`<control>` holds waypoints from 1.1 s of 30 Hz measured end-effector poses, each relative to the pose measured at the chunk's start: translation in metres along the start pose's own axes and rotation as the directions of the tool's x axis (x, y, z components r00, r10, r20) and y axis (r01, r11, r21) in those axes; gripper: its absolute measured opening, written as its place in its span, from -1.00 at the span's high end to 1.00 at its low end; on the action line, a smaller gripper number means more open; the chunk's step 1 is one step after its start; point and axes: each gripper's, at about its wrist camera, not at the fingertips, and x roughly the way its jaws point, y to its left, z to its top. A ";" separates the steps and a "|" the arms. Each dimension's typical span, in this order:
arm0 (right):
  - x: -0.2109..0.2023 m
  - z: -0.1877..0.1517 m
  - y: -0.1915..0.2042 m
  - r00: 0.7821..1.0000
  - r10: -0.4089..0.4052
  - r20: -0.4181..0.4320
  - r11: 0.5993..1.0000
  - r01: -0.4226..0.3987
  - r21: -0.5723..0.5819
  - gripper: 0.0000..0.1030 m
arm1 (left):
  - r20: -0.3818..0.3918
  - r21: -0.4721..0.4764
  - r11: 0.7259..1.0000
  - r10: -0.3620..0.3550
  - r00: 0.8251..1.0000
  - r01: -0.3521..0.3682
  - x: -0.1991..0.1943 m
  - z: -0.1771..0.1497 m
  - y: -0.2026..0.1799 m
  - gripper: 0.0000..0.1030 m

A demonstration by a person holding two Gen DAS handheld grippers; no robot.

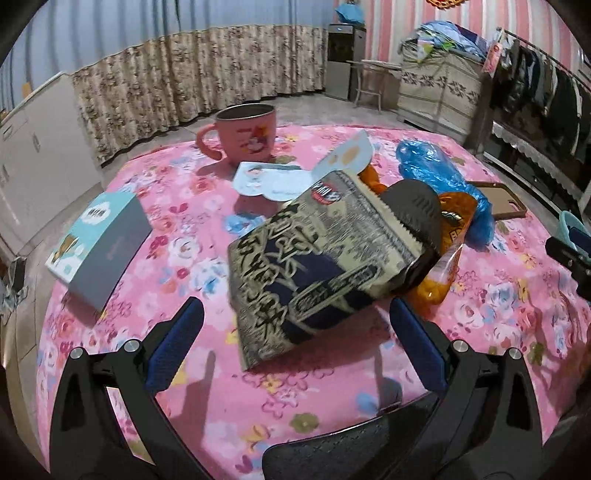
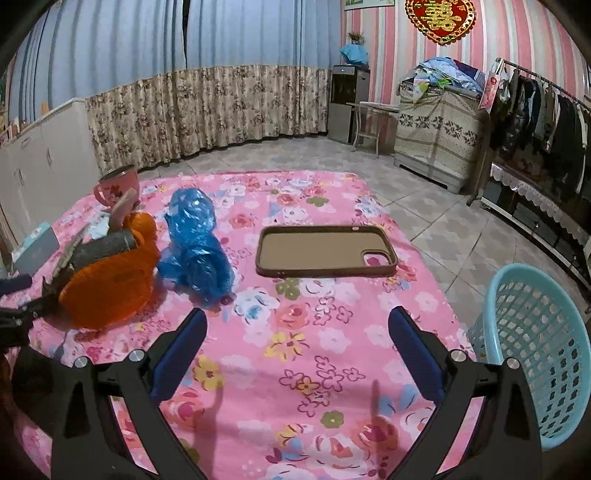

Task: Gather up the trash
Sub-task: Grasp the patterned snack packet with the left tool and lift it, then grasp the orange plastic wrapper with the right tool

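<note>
Grippers L (image 1: 295, 332) & R (image 2: 297, 328) agape (basket (image 2: 532, 354) off table's (image 2: 314, 347) right edge).

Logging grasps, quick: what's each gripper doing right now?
Left gripper: open, holding nothing, snack packet just ahead.
Right gripper: open, empty.

The bench (image 2: 332, 332) in pink floral cloth carries a phone case (image 2: 325, 251) at centre, a blue plastic bag (image 2: 195, 243) at nine o'clock and a pink mug (image 2: 118, 188) at ten.

Red double-happiness 囍 wall ornament (image 2: 439, 16), snack packet (image 1: 314, 266) print unreadable
</note>
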 end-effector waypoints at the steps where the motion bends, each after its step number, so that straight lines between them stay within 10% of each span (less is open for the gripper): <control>1: 0.001 0.000 -0.001 1.000 0.001 -0.005 1.000 -0.001 0.003 -0.87 | -0.006 0.006 1.000 -0.001 1.000 0.001 0.002 0.002 -0.001 -0.84; 9: -0.002 0.003 0.000 1.000 0.011 -0.002 1.000 -0.011 0.003 -0.88 | -0.034 -0.016 0.999 -0.041 0.999 0.041 0.013 0.014 0.005 -0.42; 20: -0.014 0.013 0.022 0.999 0.037 0.015 0.999 -0.037 -0.036 -0.87 | 0.009 0.019 0.996 -0.089 0.996 0.089 -0.005 0.015 0.003 0.73; 33: -0.027 0.016 0.105 0.995 0.101 0.015 0.984 -0.098 -0.147 -0.87 | 0.102 -0.005 0.999 -0.032 0.994 0.033 -0.061 0.004 0.044 0.96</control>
